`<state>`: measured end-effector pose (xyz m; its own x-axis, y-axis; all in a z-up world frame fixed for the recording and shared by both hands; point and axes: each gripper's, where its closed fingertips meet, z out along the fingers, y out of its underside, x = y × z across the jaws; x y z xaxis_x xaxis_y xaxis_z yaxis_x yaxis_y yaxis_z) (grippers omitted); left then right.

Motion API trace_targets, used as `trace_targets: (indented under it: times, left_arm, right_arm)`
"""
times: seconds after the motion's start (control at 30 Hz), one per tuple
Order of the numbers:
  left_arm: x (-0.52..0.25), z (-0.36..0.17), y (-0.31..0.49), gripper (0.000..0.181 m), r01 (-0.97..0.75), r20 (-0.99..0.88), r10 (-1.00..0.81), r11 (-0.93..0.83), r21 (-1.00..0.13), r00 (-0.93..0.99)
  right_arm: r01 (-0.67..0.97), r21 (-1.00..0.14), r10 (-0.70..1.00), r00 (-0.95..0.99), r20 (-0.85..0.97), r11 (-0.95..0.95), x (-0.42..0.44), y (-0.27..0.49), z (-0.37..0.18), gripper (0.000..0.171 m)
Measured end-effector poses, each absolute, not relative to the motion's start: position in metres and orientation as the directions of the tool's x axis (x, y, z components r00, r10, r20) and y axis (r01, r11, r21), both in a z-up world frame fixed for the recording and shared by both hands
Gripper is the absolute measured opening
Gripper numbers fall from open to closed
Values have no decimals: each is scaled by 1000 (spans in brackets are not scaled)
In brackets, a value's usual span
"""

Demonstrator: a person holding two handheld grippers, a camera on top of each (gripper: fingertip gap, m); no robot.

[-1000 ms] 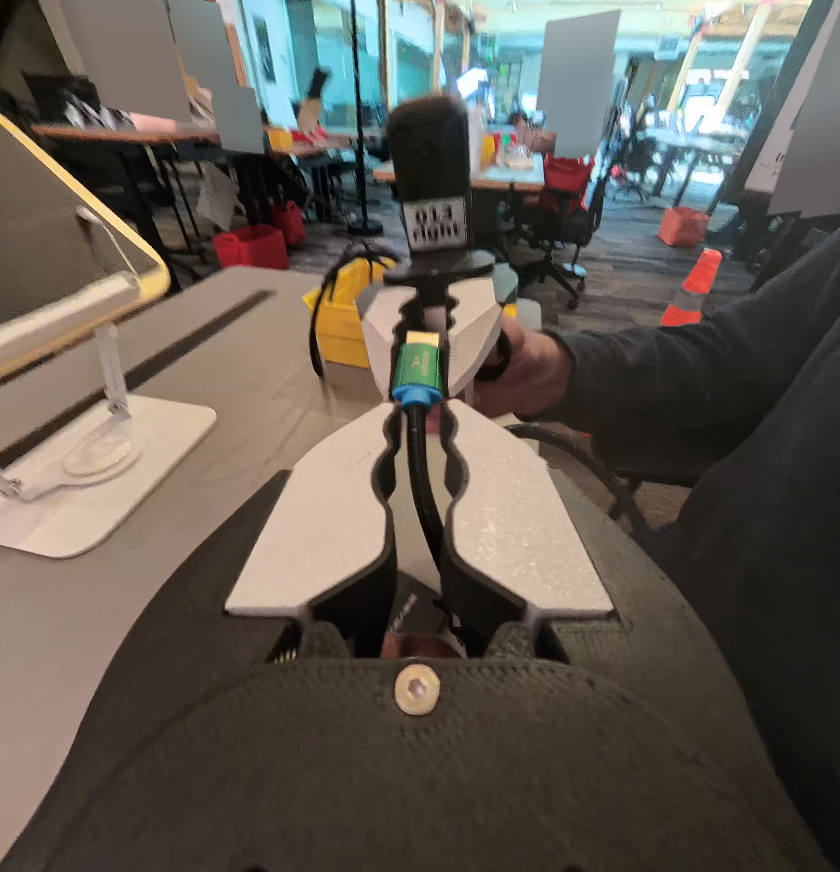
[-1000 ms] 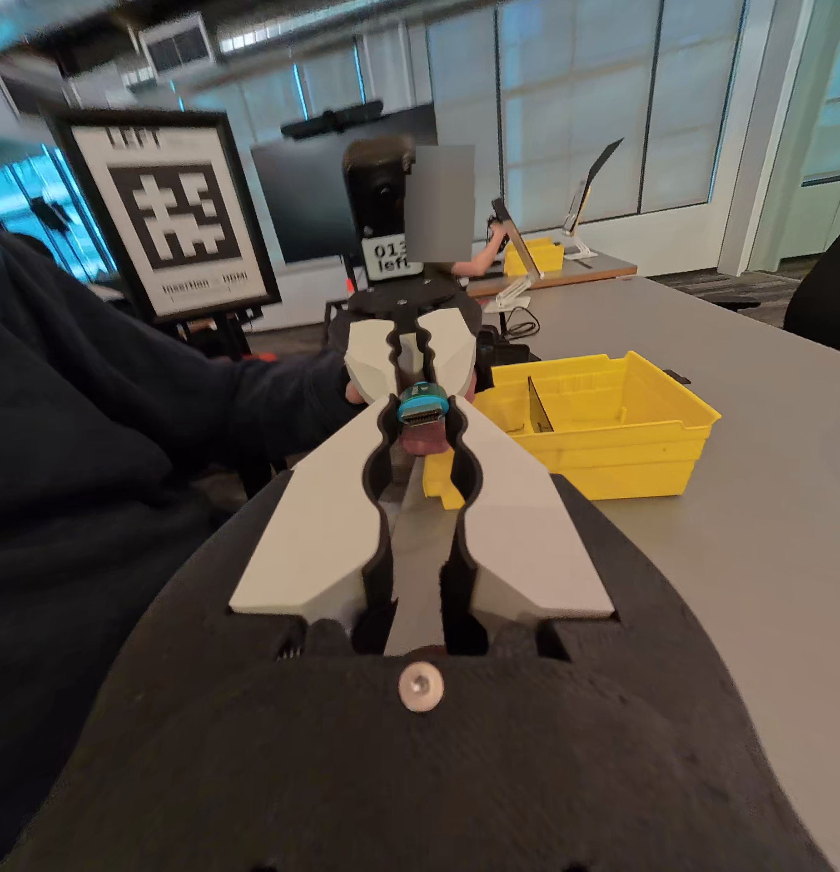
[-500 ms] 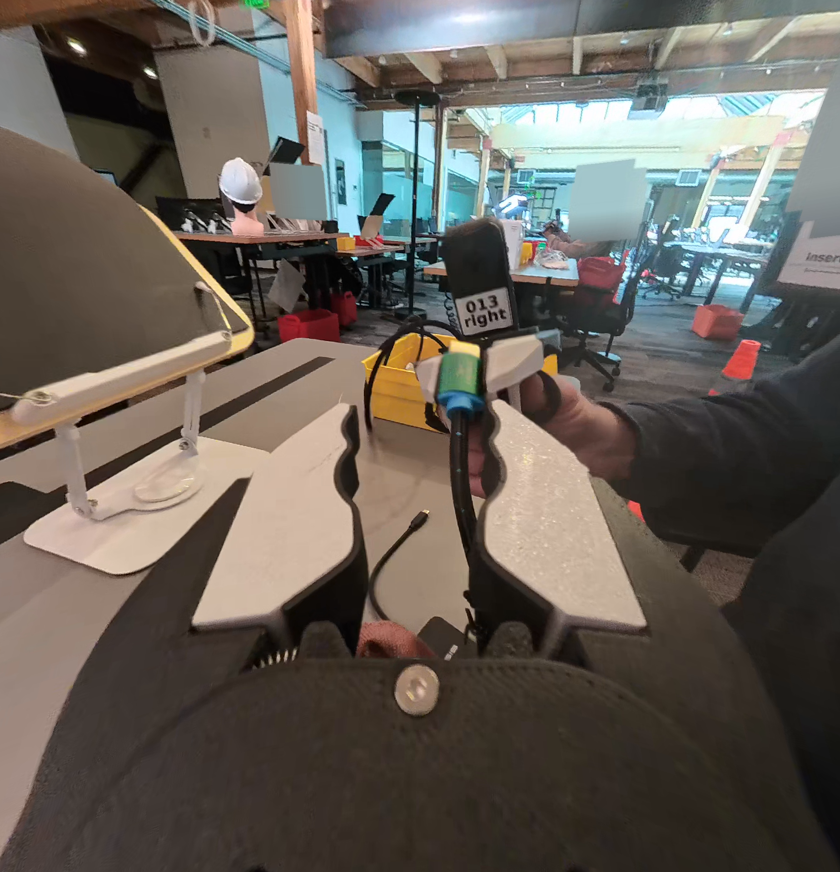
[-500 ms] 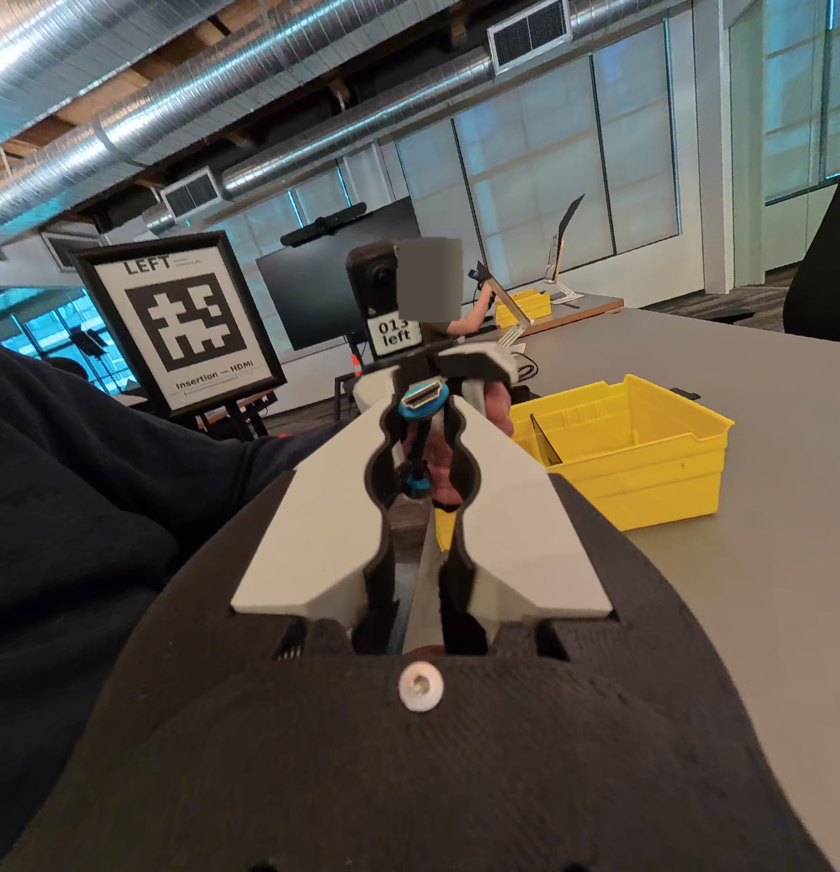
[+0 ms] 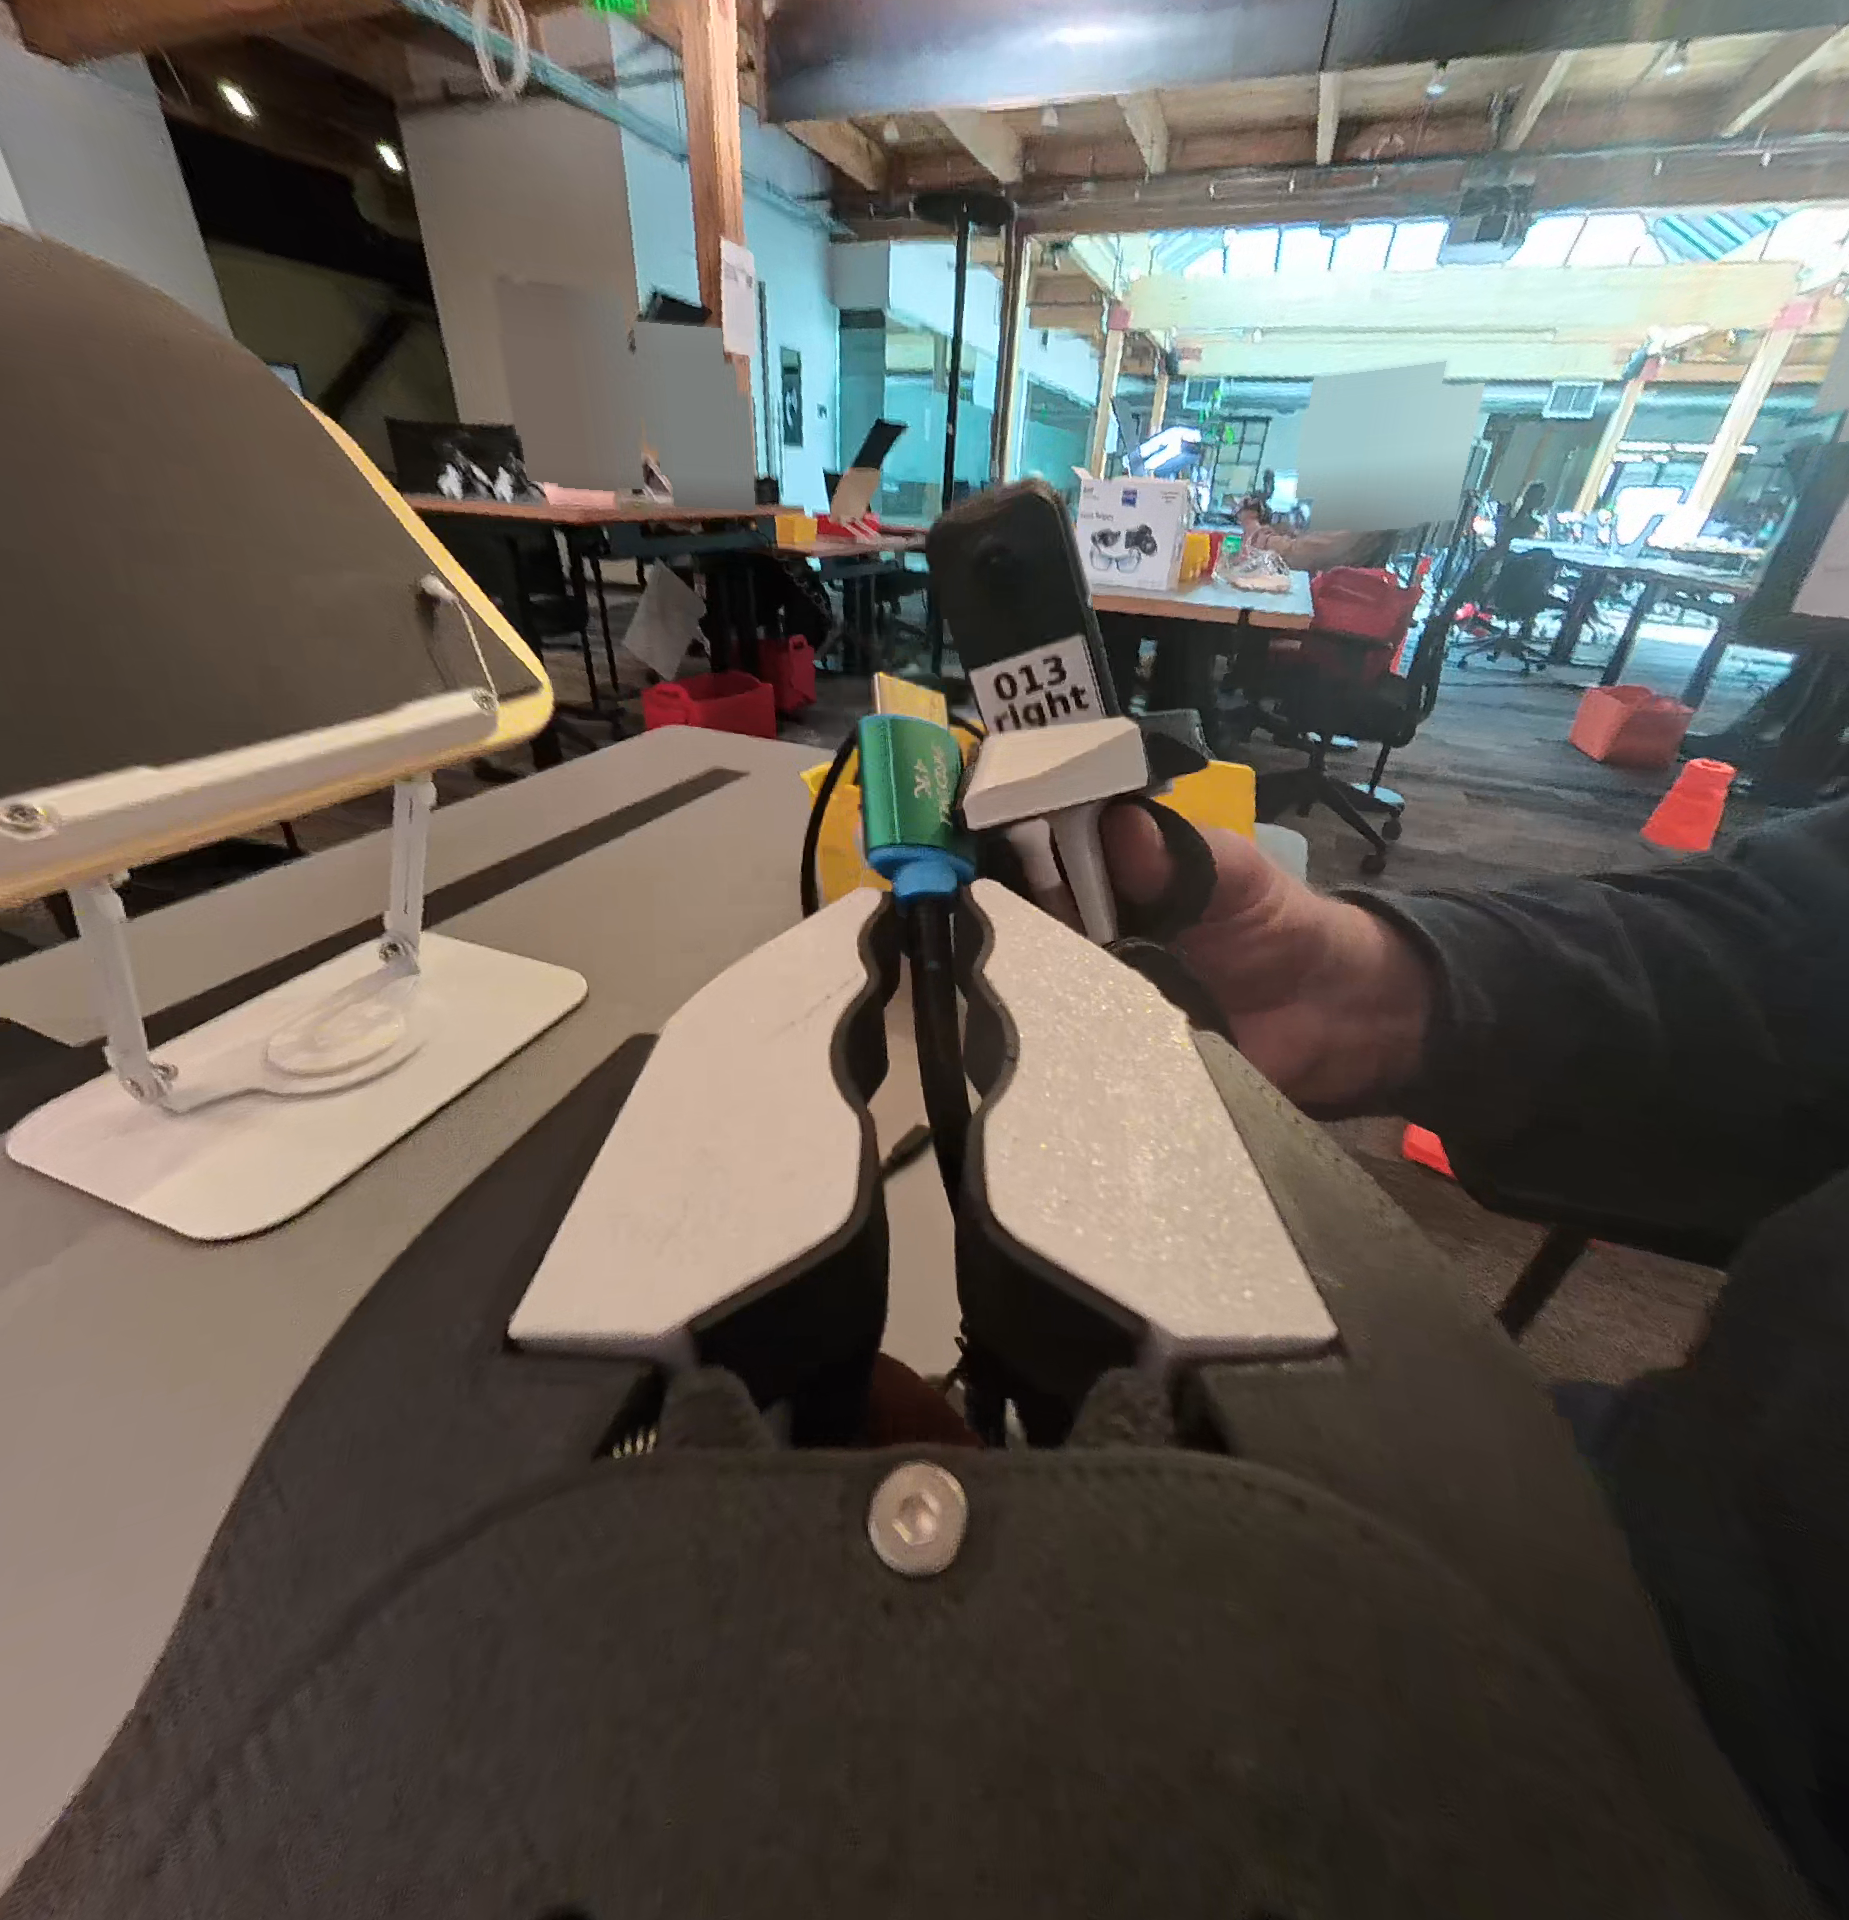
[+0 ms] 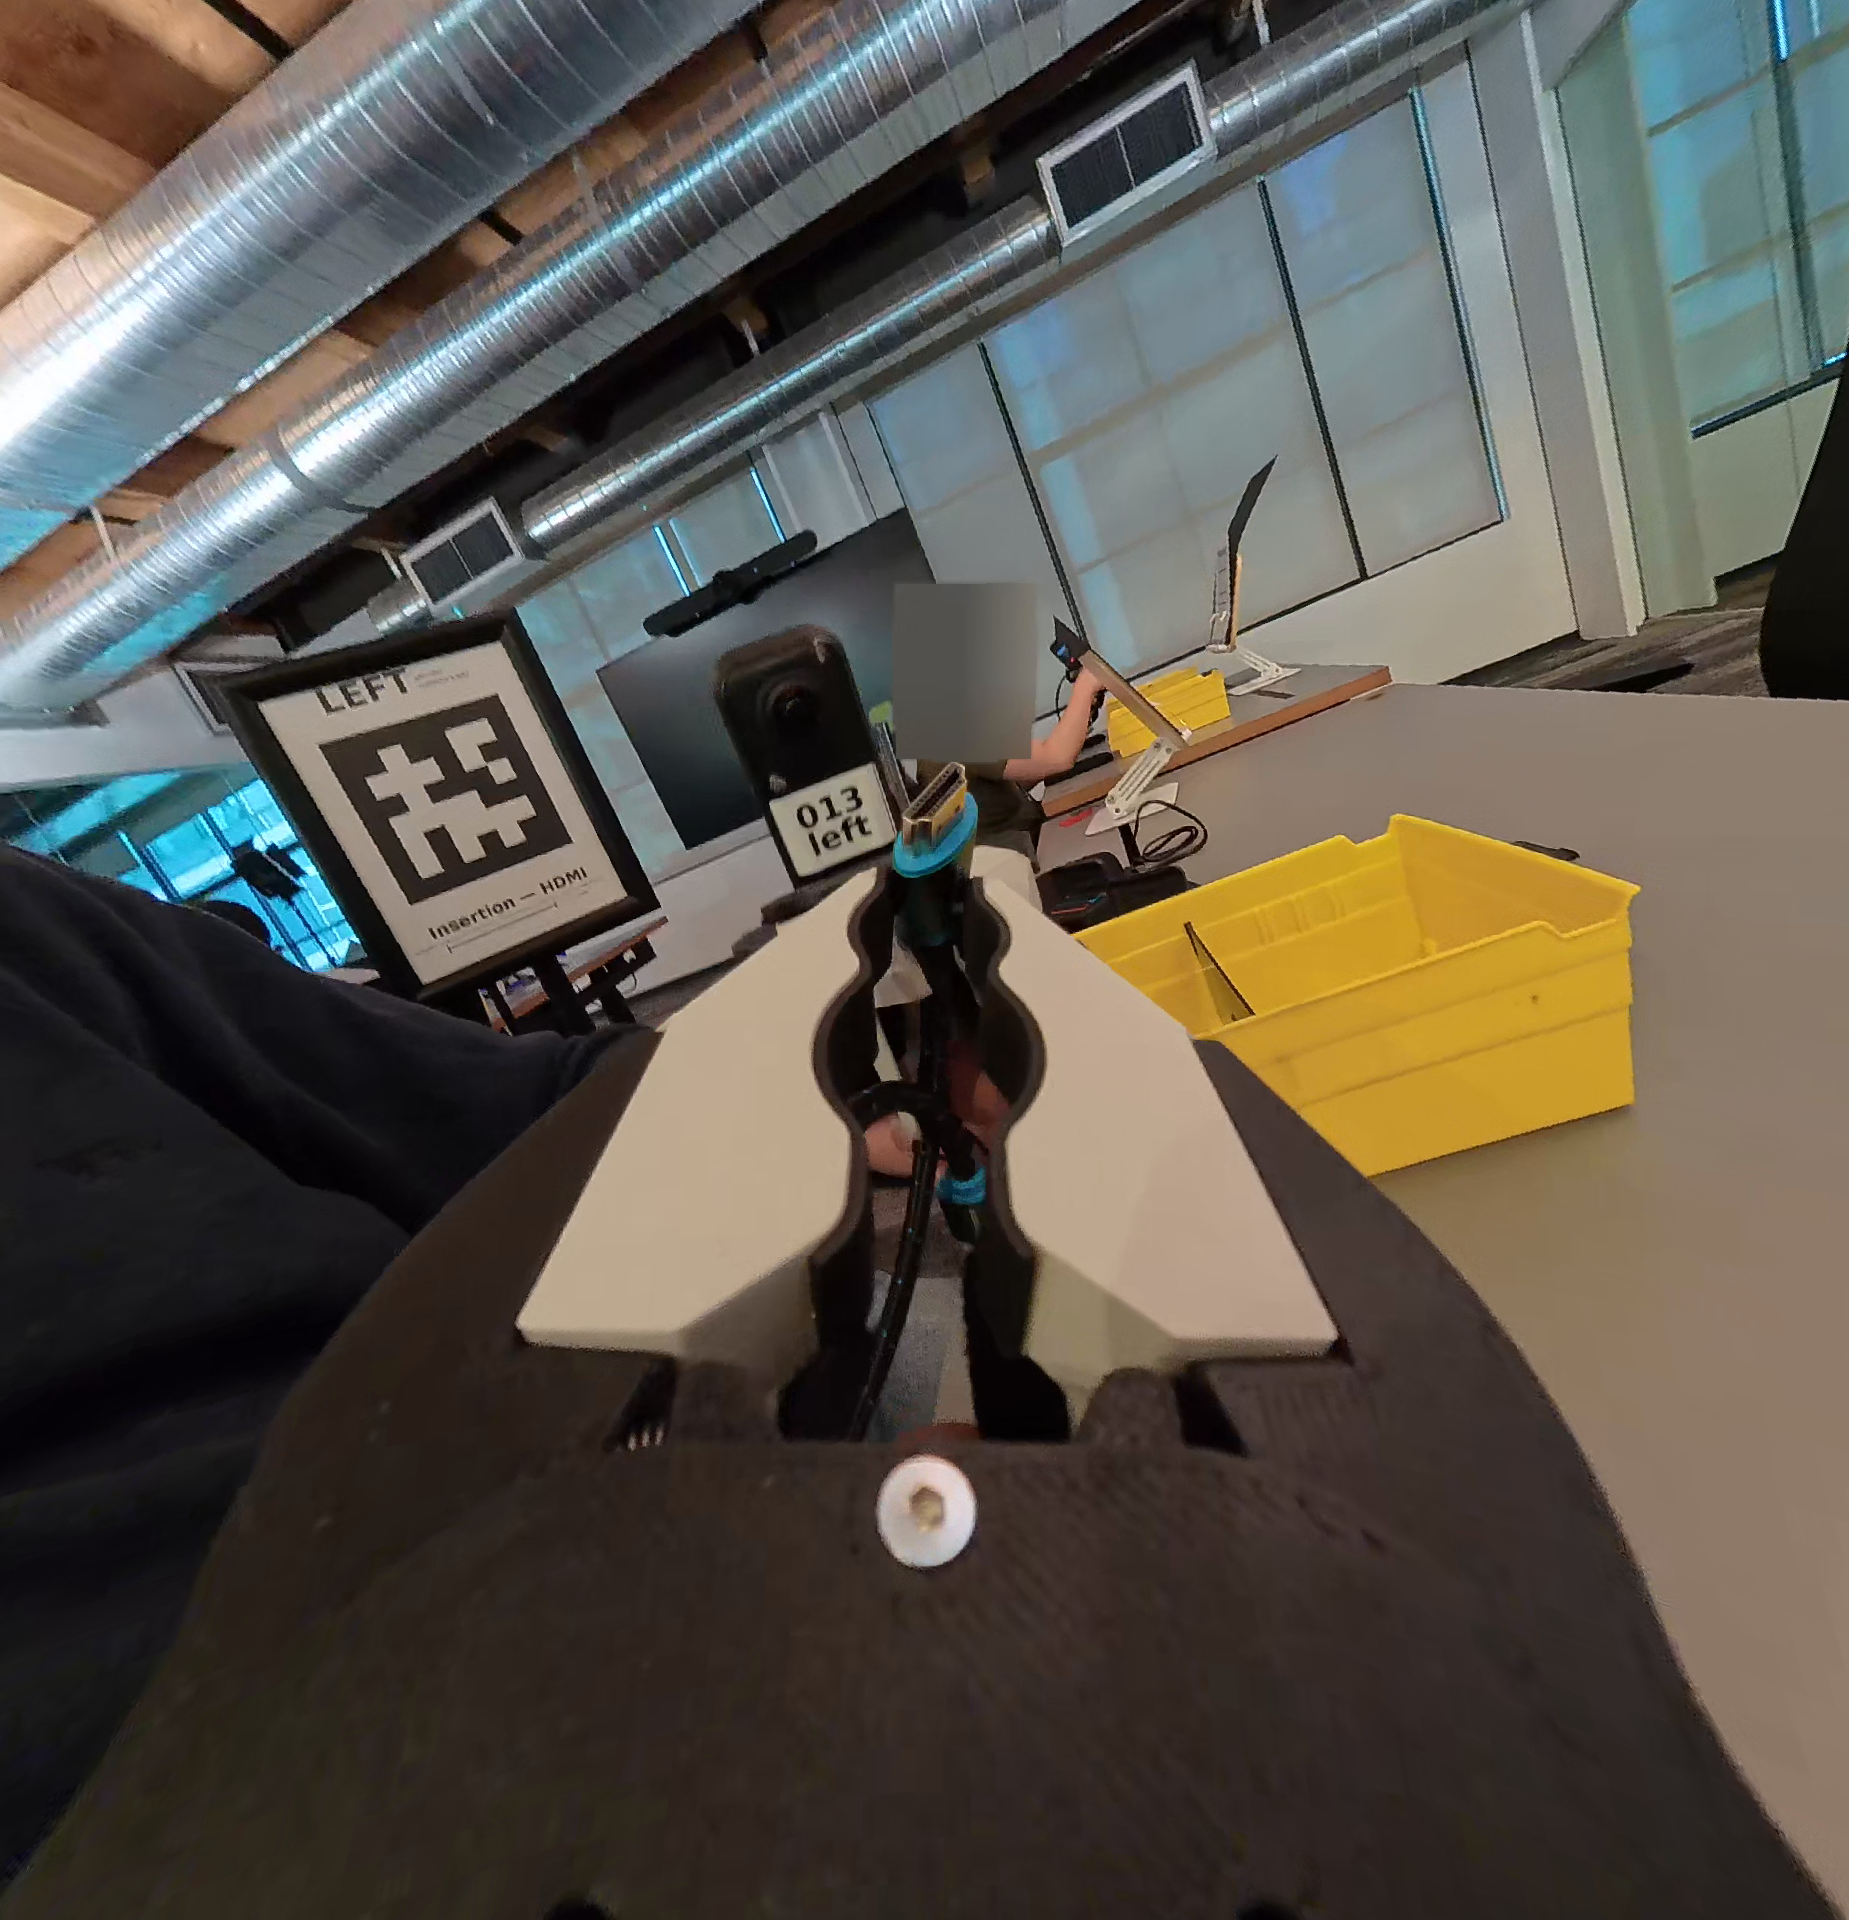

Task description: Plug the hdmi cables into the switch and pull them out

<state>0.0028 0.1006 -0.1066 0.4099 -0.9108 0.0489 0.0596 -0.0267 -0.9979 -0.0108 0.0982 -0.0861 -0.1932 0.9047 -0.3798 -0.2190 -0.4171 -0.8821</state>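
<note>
HDMI cable [image 5: 935, 1039]: in the left wrist view, a tilted panel on a white stand [image 5: 276, 1081] stands at the far left on the grey table [image 5: 120, 1403]. At centre, the left gripper [image 5: 925, 920] is closed down to a narrow gap on the black cable, clamping it just below the blue collar of the green plug [image 5: 909, 795]. The plug stands upright above the fingertips, in the air above the table, with its gold end uppermost. Just to the right of the plug is the right gripper [image 5: 1013, 784], held by a hand [image 5: 1252, 966] in a dark sleeve. In the right wrist view, a dark sleeve fills the left side, with a framed black-and-white marker sign [image 6: 432, 800] behind it. At centre, the 2 jaws of the right gripper stand nearly together, and the plug's blue collar and gold end show at their tips. It cannot be told whether these jaws grip the plug or only stand in front of it. Lower in the gap, a loop of black cable shows. To the right, a yellow bin [image 6: 1419, 1018] sits on the table.
</note>
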Motion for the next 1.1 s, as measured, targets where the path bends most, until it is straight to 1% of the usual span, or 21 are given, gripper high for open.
trace_targets:
  times: [0.07, 0.1, 0.13, 0.17, 0.23, 0.27, 0.33, 0.37, 0.47, 0.53, 0.77, 0.8, 0.93, 1.03, 1.1]
  left_arm:
    - [4, -106, 96, 9, 33, 86, -929, -79, -996, 360]
    - [5, -109, 92, 9, -1, 109, -940, -115, -993, 323]
    - [7, -113, 86, 9, -53, 120, -953, -140, -989, 277]
    - [6, -114, 84, 8, -82, 112, -958, -138, -987, 264]
    - [5, -116, 79, 8, -113, 152, -962, -181, -977, 227]
    - [6, -119, 73, 8, -148, 167, -968, -196, -969, 188]
    - [7, -128, 65, 8, -231, 174, -973, -206, -951, 152]
    - [8, -133, 62, 8, -270, 167, -976, -200, -942, 140]
    - [9, -136, 54, 8, -302, 165, -982, -187, -935, 97]
    - [9, -140, 53, 8, -330, 155, -983, -178, -927, 95]
    - [9, -140, 46, 8, -347, 181, -982, -189, -919, 55]
    - [9, -140, 46, 8, -352, 184, -982, -190, -917, 52]
    - [9, -145, 44, 8, -367, 190, -981, -193, -910, 43]
    - [9, -144, 42, 8, -360, 205, -978, -202, -911, 31]
    - [10, -140, 45, 9, -335, 187, -981, -191, -923, 45]
  right_arm:
    - [-185, -935, 950, -141, -280, -303, -10, 97, -85, 13]
    - [-155, -964, 975, -90, -202, -214, -9, 98, -85, 18]
    - [-118, -986, 992, -52, -113, -119, -7, 97, -85, 28]
    - [-72, -997, 999, -34, -20, -22, -5, 94, -85, 31]
    - [40, -989, 989, -49, 139, 141, -3, 86, -92, 29]
    - [67, -983, 982, -90, 167, 173, -2, 79, -94, 26]
    - [103, -975, 972, -150, 180, 196, -3, 70, -98, 26]
    - [146, -964, 966, -169, 197, 222, -4, 68, -104, 25]
    - [240, -930, 943, -250, 219, 280, -4, 58, -120, 22]
    - [295, -903, 935, -267, 235, 312, -2, 59, -127, 21]
    - [274, -874, 903, -277, 327, 401, -2, 53, -123, 21]
    - [275, -865, 897, -277, 346, 419, -2, 53, -122, 24]
    - [327, -812, 869, -289, 401, 483, 1, 52, -128, 20]
    - [321, -818, 872, -289, 395, 477, 1, 51, -128, 19]
    - [295, -850, 891, -274, 363, 437, 1, 53, -124, 19]
